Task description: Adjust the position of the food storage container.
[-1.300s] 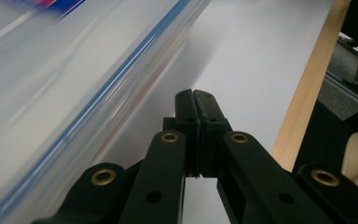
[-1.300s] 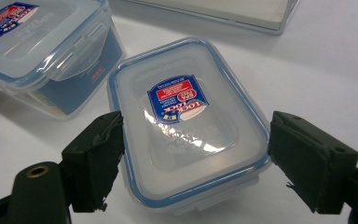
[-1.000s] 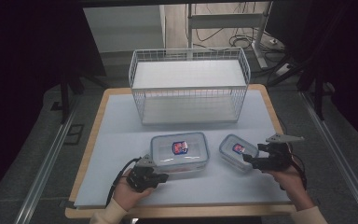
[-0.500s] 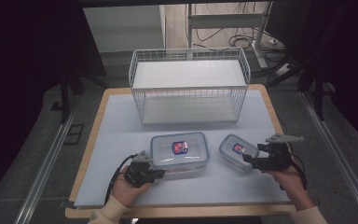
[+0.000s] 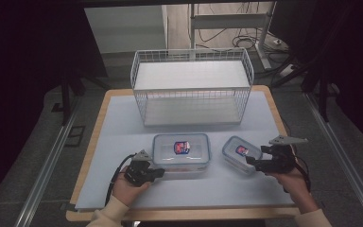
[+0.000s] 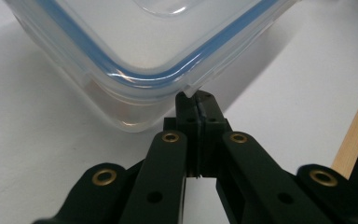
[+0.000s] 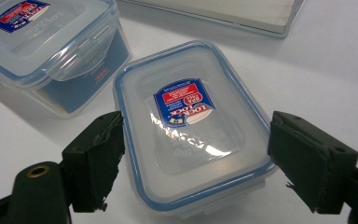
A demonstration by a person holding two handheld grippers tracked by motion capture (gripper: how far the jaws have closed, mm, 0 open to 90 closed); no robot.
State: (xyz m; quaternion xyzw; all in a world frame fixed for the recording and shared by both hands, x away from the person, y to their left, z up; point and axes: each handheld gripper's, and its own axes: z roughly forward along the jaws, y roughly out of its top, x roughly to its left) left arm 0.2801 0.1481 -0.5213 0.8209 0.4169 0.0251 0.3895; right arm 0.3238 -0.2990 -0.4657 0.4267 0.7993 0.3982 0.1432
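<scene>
Now | containers: 2, large container (image 5: 180, 150), small container (image 5: 240, 153) | wire basket (image 5: 192, 87): 1

left tool (image 5: 158, 173) nudged slightly toward large container (image 5: 180, 151)

Overhead light brightens the pale blue table mat (image 5: 123, 142) against dark surroundings; glare streaks the small clear plastic lidded box (image 7: 191, 130); close edges seem slightly soft
</scene>
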